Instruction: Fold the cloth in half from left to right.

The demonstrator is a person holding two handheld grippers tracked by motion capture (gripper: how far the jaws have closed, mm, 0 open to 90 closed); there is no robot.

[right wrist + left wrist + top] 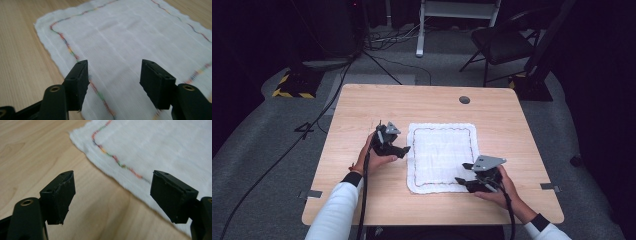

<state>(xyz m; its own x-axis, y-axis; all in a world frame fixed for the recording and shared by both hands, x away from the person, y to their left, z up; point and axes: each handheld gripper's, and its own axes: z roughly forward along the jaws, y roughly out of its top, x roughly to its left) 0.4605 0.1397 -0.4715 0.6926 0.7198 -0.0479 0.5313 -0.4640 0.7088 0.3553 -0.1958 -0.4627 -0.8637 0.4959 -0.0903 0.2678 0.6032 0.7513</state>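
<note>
A: Where does the work stand?

B: The white cloth [441, 156] lies flat near the middle of the worktop [362, 107], its coloured stitched border showing all round. Neither set of tongs has taken hold, so I judge this to be the approach before a fold or a lift.

A: And the left tongs [404, 149]?

B: They sit at the cloth's nine o'clock edge, jaws standing apart with bare wood and the cloth's hem between them. Nothing is held; whether a jaw brushes the hem I cannot tell.

A: The right tongs [464, 173]?

B: At about five o'clock on the cloth, near its corner. In the right gripper view the jaws are parted over the fabric, with the border stitching running between them, and they grip nothing.

A: So what next?

B: Probably each should drop onto its edge, get one jaw under the hem, and close. Thin fabric lying flat is hard to pinch, so a low angle would help.
</note>
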